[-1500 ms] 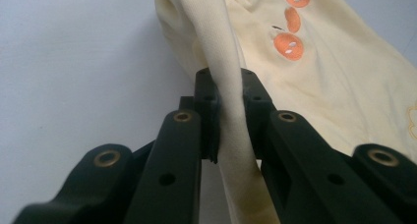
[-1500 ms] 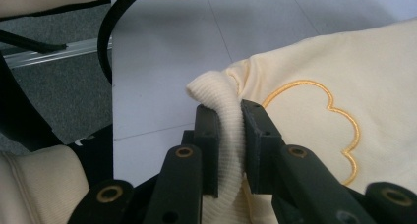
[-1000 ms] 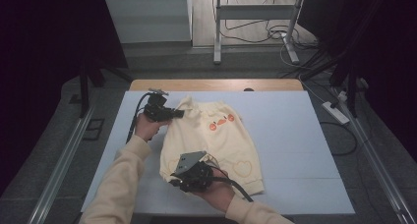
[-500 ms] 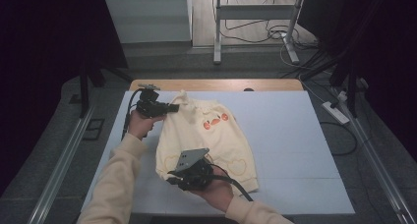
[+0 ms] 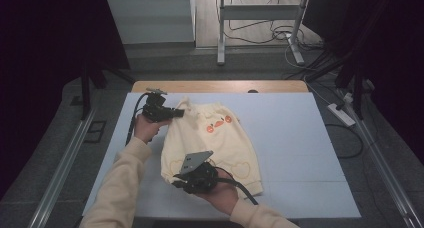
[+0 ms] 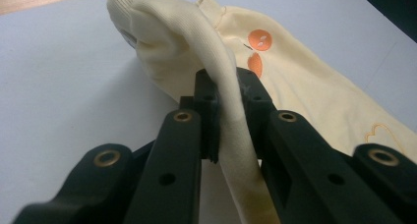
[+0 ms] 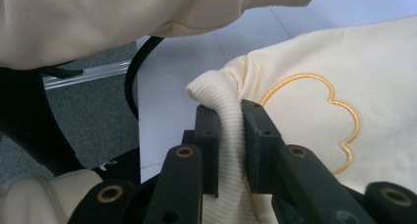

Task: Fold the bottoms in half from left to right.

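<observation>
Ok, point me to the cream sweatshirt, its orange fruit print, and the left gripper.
cream sweatshirt [image 5: 220, 148]: high view, middle of the body.
orange fruit print [image 5: 218, 124]: high view, on the chest.
left gripper [image 6: 227, 94]: left gripper view, between the fingertips clamping the fabric.

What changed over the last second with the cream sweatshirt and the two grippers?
The left gripper, shut on the sweatshirt, carried its cuffed end toward the table's far edge, stretching the garment out. The right gripper stayed near the front edge, clamped on the ribbed hem. Nothing was released.
</observation>
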`<action>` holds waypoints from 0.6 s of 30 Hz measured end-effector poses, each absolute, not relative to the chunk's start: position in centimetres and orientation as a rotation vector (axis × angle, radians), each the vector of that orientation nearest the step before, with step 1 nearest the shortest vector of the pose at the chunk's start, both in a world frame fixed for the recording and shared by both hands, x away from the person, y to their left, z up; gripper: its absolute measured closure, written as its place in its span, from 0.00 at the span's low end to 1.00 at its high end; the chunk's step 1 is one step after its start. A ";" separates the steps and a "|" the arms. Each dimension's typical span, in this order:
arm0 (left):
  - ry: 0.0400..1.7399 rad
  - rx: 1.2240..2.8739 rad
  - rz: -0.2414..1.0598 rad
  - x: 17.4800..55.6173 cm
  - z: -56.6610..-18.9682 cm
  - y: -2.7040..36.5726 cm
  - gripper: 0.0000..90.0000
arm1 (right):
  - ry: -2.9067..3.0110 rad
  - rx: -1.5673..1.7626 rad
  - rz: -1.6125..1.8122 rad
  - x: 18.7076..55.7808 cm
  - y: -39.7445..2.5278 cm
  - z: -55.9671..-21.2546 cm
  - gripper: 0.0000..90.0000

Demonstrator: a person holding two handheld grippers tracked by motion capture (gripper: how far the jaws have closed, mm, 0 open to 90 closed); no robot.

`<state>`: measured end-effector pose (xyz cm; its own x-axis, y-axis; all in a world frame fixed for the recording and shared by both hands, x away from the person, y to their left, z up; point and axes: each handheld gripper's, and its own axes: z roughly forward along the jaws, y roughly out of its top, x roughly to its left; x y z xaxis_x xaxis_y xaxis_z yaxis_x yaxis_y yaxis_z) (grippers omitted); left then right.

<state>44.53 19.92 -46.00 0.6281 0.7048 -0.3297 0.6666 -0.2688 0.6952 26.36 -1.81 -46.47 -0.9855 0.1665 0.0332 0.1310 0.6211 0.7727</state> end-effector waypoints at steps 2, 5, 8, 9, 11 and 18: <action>1.078 1.991 0.058 44.5 -46.0 19.8 0.90 | 2.790 0.259 1.324 26.3 -1.9 -46.5 0.87; 1.078 1.992 0.061 44.5 -46.0 19.7 0.90 | 2.791 0.266 1.314 26.3 -2.1 -46.6 0.87; 1.079 1.992 0.067 44.6 -46.1 19.5 0.90 | 2.786 0.279 1.313 26.4 -2.5 -46.7 0.87; 1.080 1.992 0.069 44.6 -46.2 19.4 0.90 | 2.787 0.284 1.308 26.4 -2.7 -46.7 0.87; 1.083 1.994 0.070 44.7 -46.3 19.3 0.90 | 2.789 0.297 1.308 26.5 -3.0 -46.7 0.87; 1.079 1.988 0.078 44.7 -46.3 18.8 0.90 | 2.786 0.316 1.303 26.6 -3.6 -46.7 0.87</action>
